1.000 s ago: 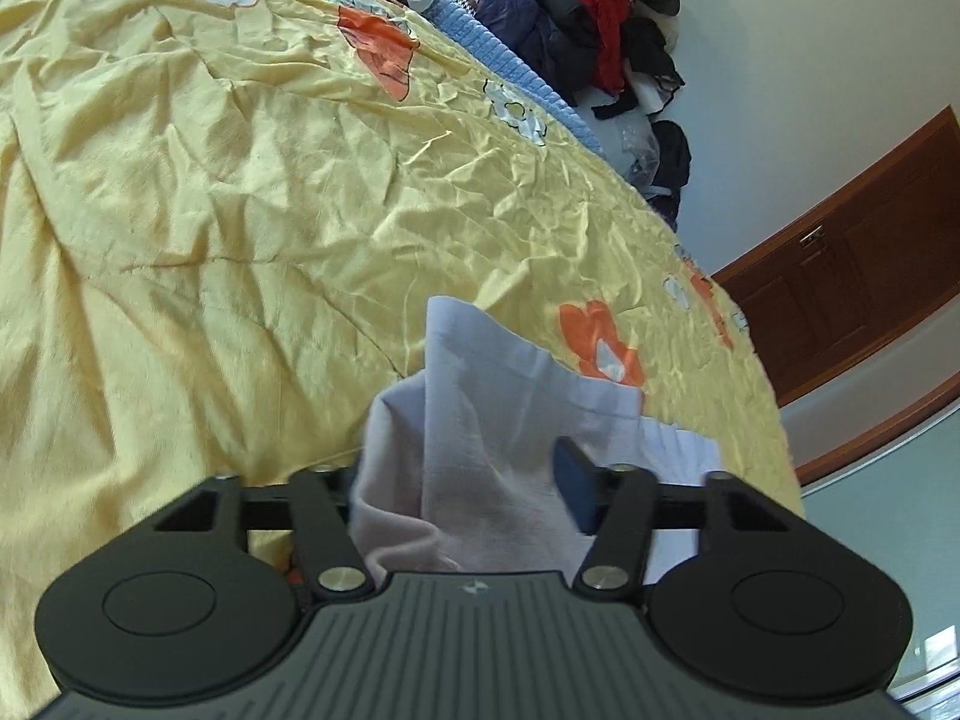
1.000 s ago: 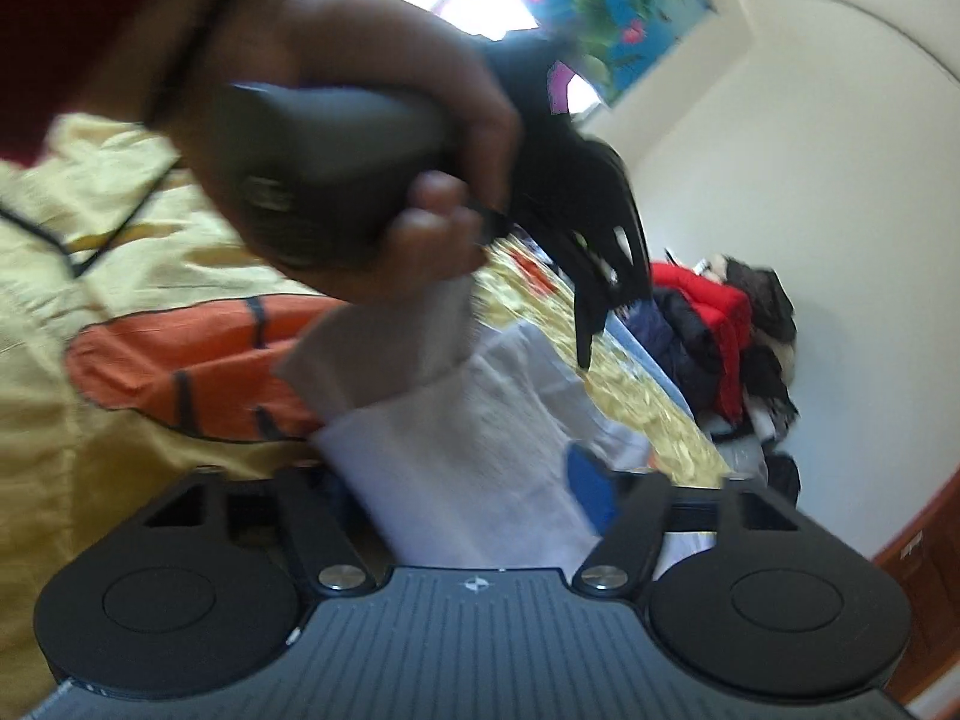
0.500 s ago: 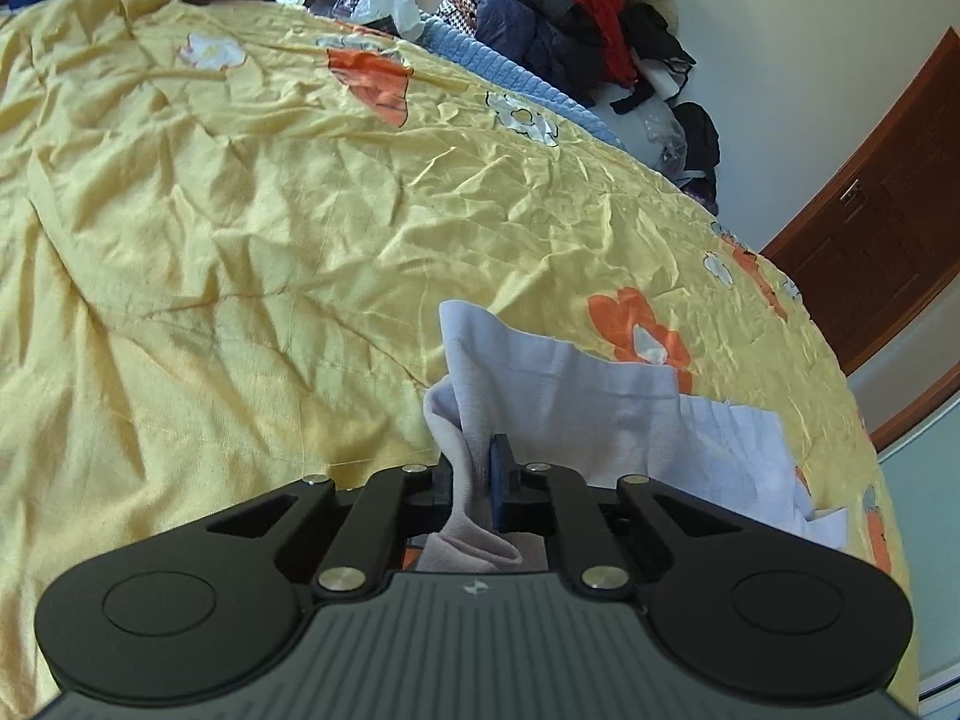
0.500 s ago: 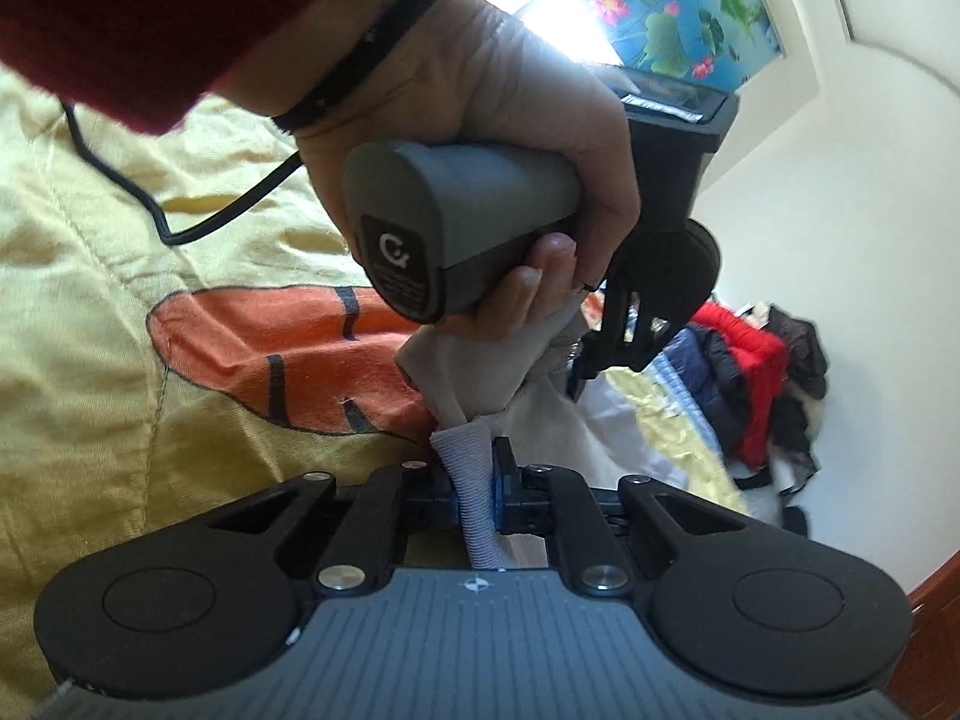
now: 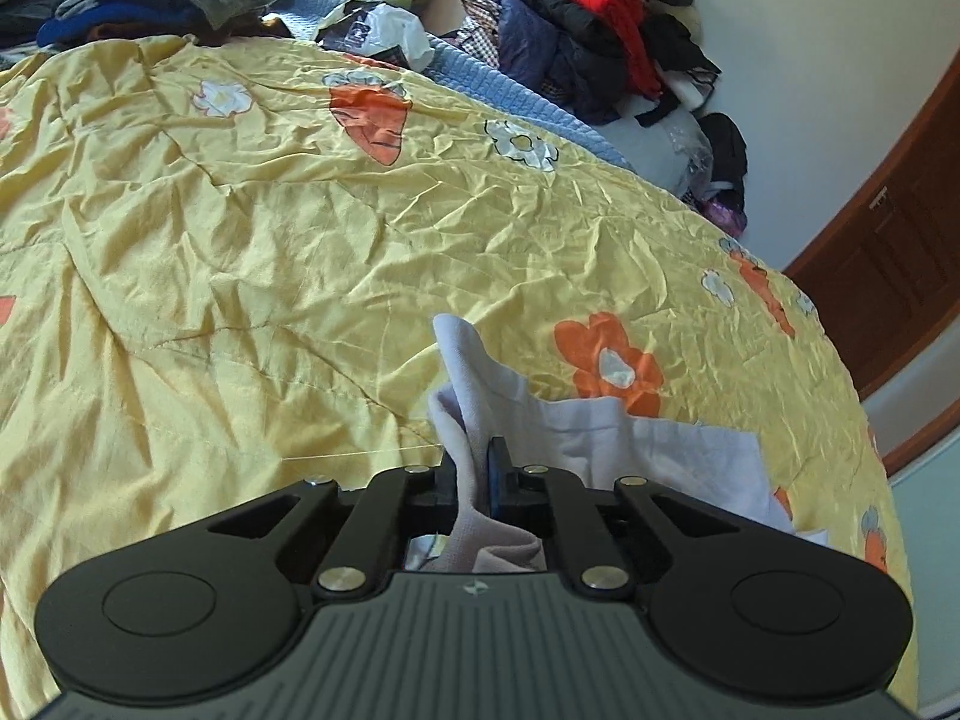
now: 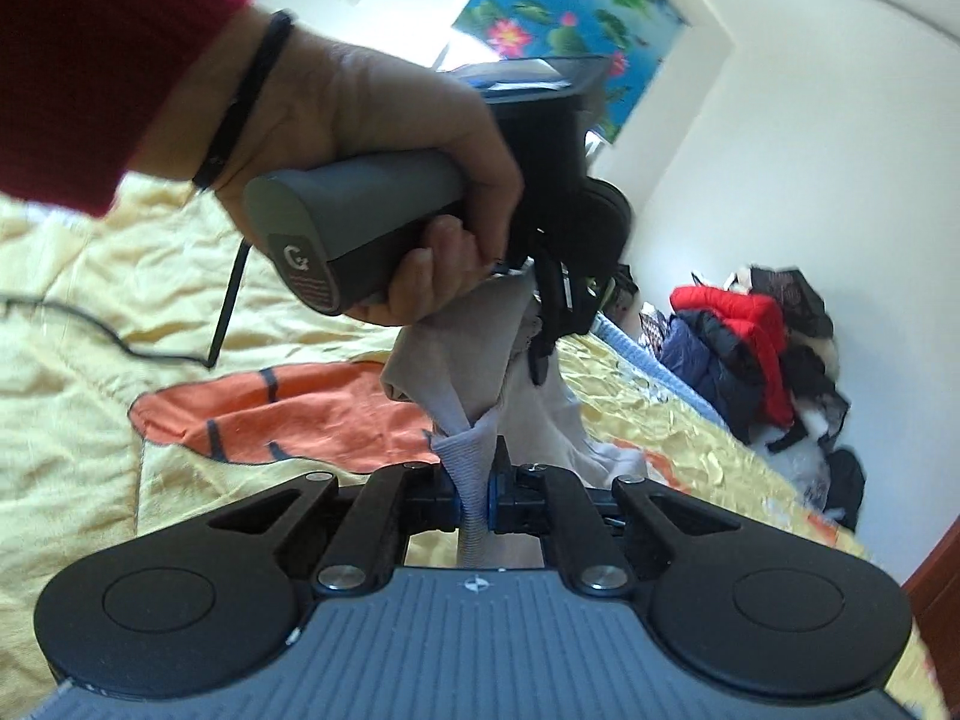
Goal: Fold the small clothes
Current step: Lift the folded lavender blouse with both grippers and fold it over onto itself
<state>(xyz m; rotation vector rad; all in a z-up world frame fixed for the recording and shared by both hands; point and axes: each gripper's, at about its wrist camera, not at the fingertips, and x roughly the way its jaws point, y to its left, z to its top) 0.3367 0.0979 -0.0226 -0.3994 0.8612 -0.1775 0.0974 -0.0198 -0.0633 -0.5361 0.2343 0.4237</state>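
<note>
Scene: a pale lilac-grey small garment (image 5: pixel 480 420) is lifted at one end above a crumpled yellow bedspread (image 5: pixel 240 240) printed with orange and white flowers.
Left gripper: the left gripper (image 5: pixel 477 474) has just been closing, and its jaws are now pinched narrow on a bunched edge of the garment, which rises between them in a peak.
Right gripper: the right gripper (image 6: pixel 477 492) has also just been closing; its jaws clamp a ribbed hem of the same cloth.
Where the garment lies: from the left gripper's view, the free part trails away to the right and rests flat on the bedspread; the gripped part stands clear of it.
Key relation: in the right wrist view, the person's left hand (image 6: pixel 384 180), with its gripper, sits just above and beyond the right gripper, and the cloth hangs taut between the two. The garment's long axis appears to run from this shared held end out toward the loose end on the bed. Both grippers are about equally near the held end; neither is near the loose end.
Likely step: lifting the edge to carry it over for a fold.
Writing: the butt of the grey handle (image 6: pixel 336 240) bears a "G"-like logo; smaller print beneath is too fine to read.
Background: a pile of red and dark jackets (image 5: pixel 588 30) against the wall.
</note>
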